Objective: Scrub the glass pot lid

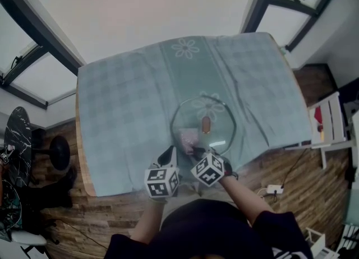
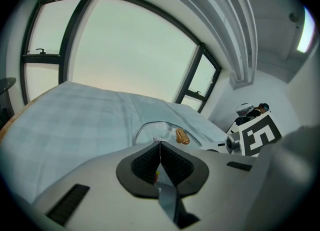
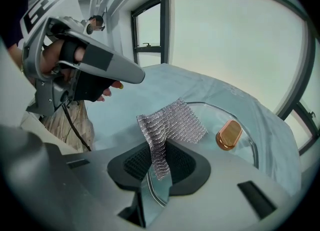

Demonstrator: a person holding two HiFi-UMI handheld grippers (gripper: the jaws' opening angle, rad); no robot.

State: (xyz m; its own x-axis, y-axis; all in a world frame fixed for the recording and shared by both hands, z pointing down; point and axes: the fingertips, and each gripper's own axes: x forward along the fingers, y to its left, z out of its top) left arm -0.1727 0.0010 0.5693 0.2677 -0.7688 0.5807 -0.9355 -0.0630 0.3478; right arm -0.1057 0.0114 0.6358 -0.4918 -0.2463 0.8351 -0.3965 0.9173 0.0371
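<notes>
- Head view: the glass pot lid (image 1: 182,108) lies flat on a pale checked tablecloth (image 1: 123,112), toward the cloth's 6 o'clock edge, with its brown knob (image 1: 206,123) at its middle.
- A piece of mesh cloth (image 1: 189,137) shows over the lid's 7 o'clock part. I cannot tell from here whether it touches the glass.
- The left gripper (image 1: 168,152) is just off the lid's rim at 7 o'clock, and the right gripper (image 1: 197,151) is at the rim's 6 o'clock. The two grippers are close beside each other.
- Left gripper view: this gripper's jaws are pressed together along one thin line, and I can make out nothing clamped between them.
- The lid rises just past the jaw tips at 12 o'clock, with the knob at 1 o'clock. Whether the tips touch the rim is hidden by the gripper's own body.
- A marker cube (image 2: 257,135) on the right gripper shows at 3 o'clock, and a dark-framed window (image 2: 130,50) fills the view at 12 o'clock.
- Right gripper view: the jaws are clamped on the silvery mesh cloth, which stands up from between the pads and fans out at 12 o'clock.
- The lid lies beyond the jaws toward 2 o'clock on the tablecloth. The knob is just to the right of the cloth's edge and apart from it.
- The left gripper is at 10 o'clock, held by a gloved hand (image 3: 82,87), with its tip well apart from the mesh cloth.
</notes>
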